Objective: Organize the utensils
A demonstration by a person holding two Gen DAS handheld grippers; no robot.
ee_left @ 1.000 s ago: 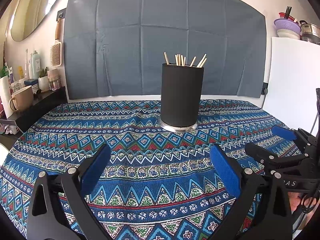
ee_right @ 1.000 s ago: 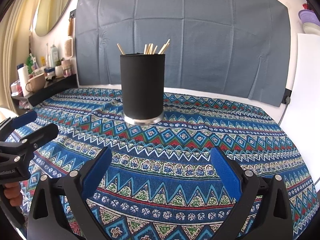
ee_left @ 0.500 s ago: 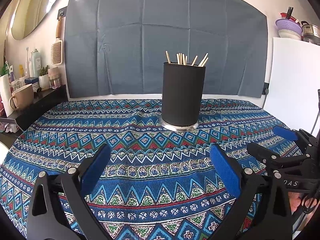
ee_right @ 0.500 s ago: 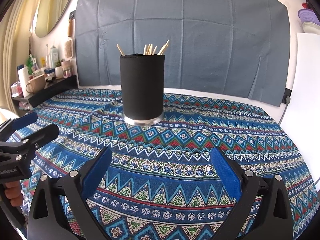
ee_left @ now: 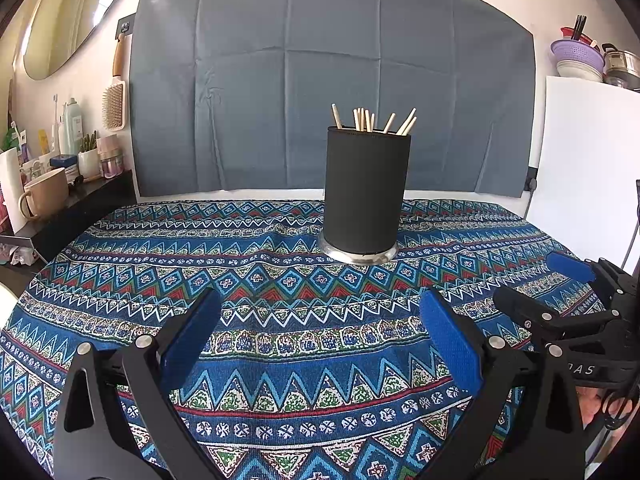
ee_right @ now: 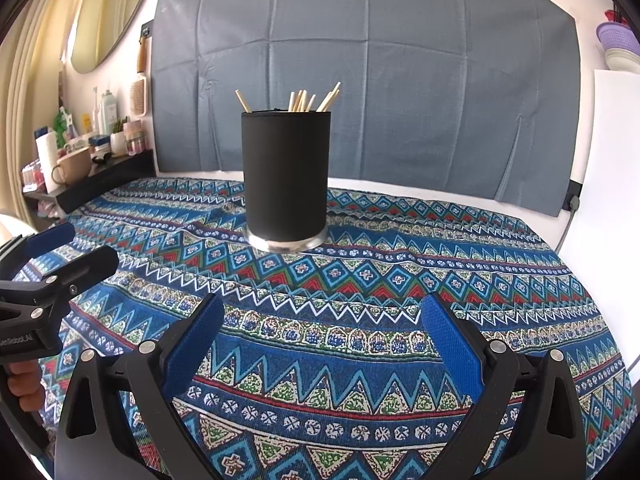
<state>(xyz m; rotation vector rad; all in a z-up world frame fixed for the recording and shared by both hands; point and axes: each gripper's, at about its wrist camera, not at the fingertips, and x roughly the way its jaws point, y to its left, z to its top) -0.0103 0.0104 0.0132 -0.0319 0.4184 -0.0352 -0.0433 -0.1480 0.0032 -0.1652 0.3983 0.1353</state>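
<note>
A black cylindrical utensil holder (ee_left: 366, 192) with a metal base stands upright on the patterned blue cloth (ee_left: 280, 292), far from both grippers. It also shows in the right wrist view (ee_right: 286, 178). Several wooden chopsticks (ee_left: 370, 119) stick up out of it, also visible in the right wrist view (ee_right: 304, 100). My left gripper (ee_left: 320, 332) is open and empty, low over the cloth's near part. My right gripper (ee_right: 320, 334) is open and empty too. Each gripper shows in the other's view: the right one (ee_left: 560, 284) at the right edge, the left one (ee_right: 64, 248) at the left edge.
A dark shelf (ee_left: 80, 204) at the left carries a beige mug (ee_left: 44, 196), bottles and jars. A grey sheet (ee_left: 332, 80) hangs on the back wall. A white panel (ee_left: 588, 160) stands at the right, with bowls and pots above it.
Both grippers stay open and empty. The left wrist view has drifted slightly, so the holder sits a little more to the right; the right view is almost unchanged.
</note>
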